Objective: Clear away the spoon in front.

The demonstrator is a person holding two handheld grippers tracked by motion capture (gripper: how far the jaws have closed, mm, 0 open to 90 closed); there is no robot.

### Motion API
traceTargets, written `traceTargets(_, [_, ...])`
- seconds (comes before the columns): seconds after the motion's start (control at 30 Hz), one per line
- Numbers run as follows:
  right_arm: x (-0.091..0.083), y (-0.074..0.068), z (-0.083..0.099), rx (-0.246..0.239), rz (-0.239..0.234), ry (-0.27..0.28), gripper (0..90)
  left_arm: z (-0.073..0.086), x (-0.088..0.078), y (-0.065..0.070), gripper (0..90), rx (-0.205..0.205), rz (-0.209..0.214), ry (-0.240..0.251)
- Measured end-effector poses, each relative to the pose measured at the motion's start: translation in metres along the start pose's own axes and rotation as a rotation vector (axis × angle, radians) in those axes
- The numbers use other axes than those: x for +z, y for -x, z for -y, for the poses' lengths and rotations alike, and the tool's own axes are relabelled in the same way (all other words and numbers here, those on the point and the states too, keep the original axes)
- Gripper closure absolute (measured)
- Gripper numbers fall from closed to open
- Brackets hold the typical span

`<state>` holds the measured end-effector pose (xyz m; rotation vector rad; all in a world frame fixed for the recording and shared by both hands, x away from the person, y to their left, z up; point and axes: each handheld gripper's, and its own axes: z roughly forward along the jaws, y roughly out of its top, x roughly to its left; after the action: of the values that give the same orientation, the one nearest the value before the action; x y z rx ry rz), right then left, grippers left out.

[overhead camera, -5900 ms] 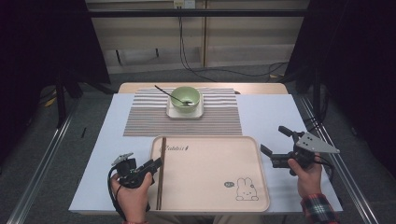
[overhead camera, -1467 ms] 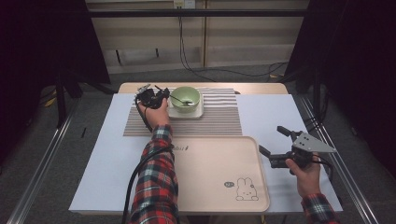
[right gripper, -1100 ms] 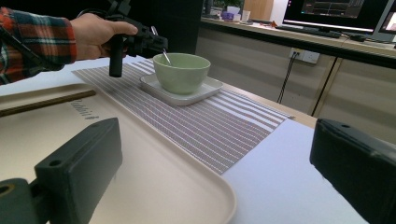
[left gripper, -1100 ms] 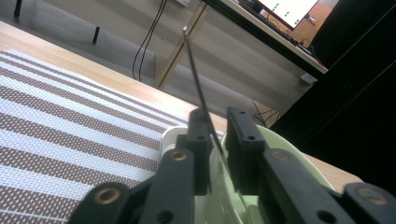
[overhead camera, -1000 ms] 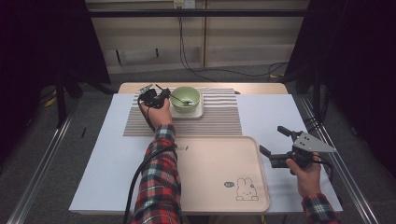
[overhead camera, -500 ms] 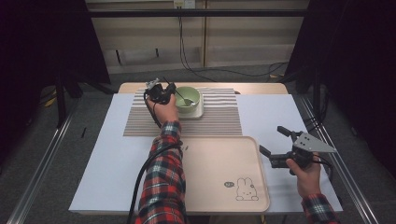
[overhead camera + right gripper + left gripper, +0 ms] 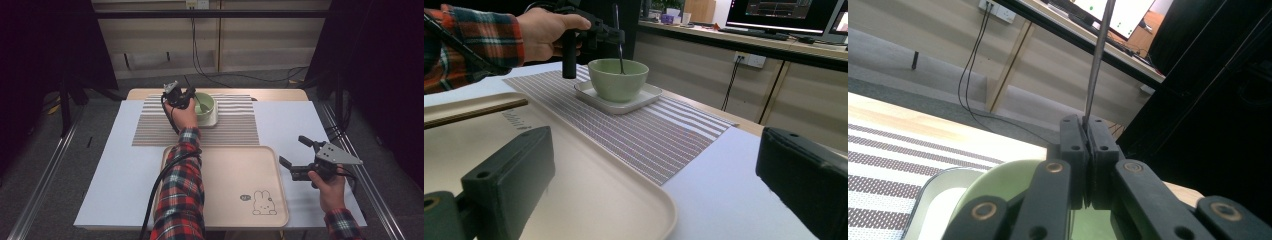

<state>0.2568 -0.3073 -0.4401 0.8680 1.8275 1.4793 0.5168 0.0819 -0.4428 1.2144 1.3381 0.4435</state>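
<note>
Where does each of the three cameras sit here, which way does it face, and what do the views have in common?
High view: above the person's side, looking forward and down on the table; both forearms, left gripper and right gripper show.
Left gripper view: rides the left gripper, looking along its closed jaws pinching a thin utensil handle above the green bowl.
Right gripper view: rides the open right gripper low over the tray, facing the bowl and the left hand.
Shared: all three show the bowl and striped mat.
</note>
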Motion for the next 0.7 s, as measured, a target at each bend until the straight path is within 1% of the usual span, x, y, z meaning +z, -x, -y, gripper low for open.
traceTargets(0.07, [0.0, 0.001, 0.0, -0.003, 0.0, 0.009, 1.7, -0.004, -0.003, 0.001, 89.2, -0.008, 0.003, 0.003])
traceTargets(0.1, [-0.001, 0.0, -0.001, 0.011, 0.003, 0.008, 1.7, -0.007, -0.006, 0.001, 89.3, -0.016, 0.009, -0.001])
traceTargets(0.13, [-0.001, 0.0, -0.001, 0.004, 0.0, 0.012, 1.7, -0.01, -0.008, 0.001, 89.4, -0.021, 0.019, 0.0])
traceTargets(0.2, [-0.001, 0.0, -0.001, 0.006, 0.002, 0.012, 1.7, -0.014, -0.014, 0.002, 89.4, -0.026, 0.023, 0.006])
traceTargets(0.23, [-0.001, 0.0, -0.001, 0.004, 0.001, 0.012, 1.7, -0.018, -0.017, 0.002, 89.4, -0.015, 0.038, -0.002])
traceTargets(0.27, [-0.001, 0.0, -0.001, 0.005, 0.001, 0.012, 1.7, -0.02, -0.02, 0.002, 89.4, -0.014, 0.037, -0.002])
traceTargets(0.3, [0.0, 0.0, -0.001, 0.003, -0.002, 0.014, 1.7, -0.022, -0.023, 0.002, 89.4, -0.014, 0.045, 0.001])
traceTargets(0.33, [-0.001, 0.0, -0.001, 0.005, -0.003, 0.012, 1.7, -0.025, -0.026, 0.002, 89.5, -0.025, 0.048, -0.001])
traceTargets(0.37, [-0.001, 0.0, -0.001, 0.005, -0.001, 0.013, 1.7, -0.028, -0.03, 0.001, 89.5, -0.021, 0.048, -0.002])
traceTargets(0.43, [-0.001, 0.0, -0.001, 0.003, 0.002, 0.013, 1.7, -0.032, -0.037, 0.001, 89.5, -0.019, 0.062, 0.001])
traceTargets(0.5, [-0.002, 0.0, -0.001, 0.008, -0.009, 0.004, 1.7, -0.036, -0.042, 0.001, 89.5, -0.015, 0.073, -0.004])
traceTargets(0.53, [-0.002, -0.001, -0.001, 0.005, 0.004, 0.007, 1.7, -0.039, -0.046, 0.001, 89.6, -0.017, 0.081, -0.007])
traceTargets(0.6, [-0.002, -0.001, -0.001, 0.004, 0.003, 0.007, 1.7, -0.042, -0.052, 0.001, 89.6, -0.031, 0.091, -0.007])
traceTargets(0.63, [-0.002, -0.001, -0.001, 0.004, 0.001, 0.009, 1.7, -0.044, -0.056, -0.001, 89.6, -0.018, 0.1, -0.02])
traceTargets(0.67, [-0.002, 0.0, -0.001, 0.004, 0.003, 0.01, 1.7, -0.045, -0.058, -0.002, 89.6, -0.026, 0.108, -0.023])
traceTargets(0.7, [-0.002, 0.0, -0.001, 0.005, 0.004, 0.011, 1.7, -0.046, -0.061, -0.002, 89.6, -0.033, 0.104, -0.025])
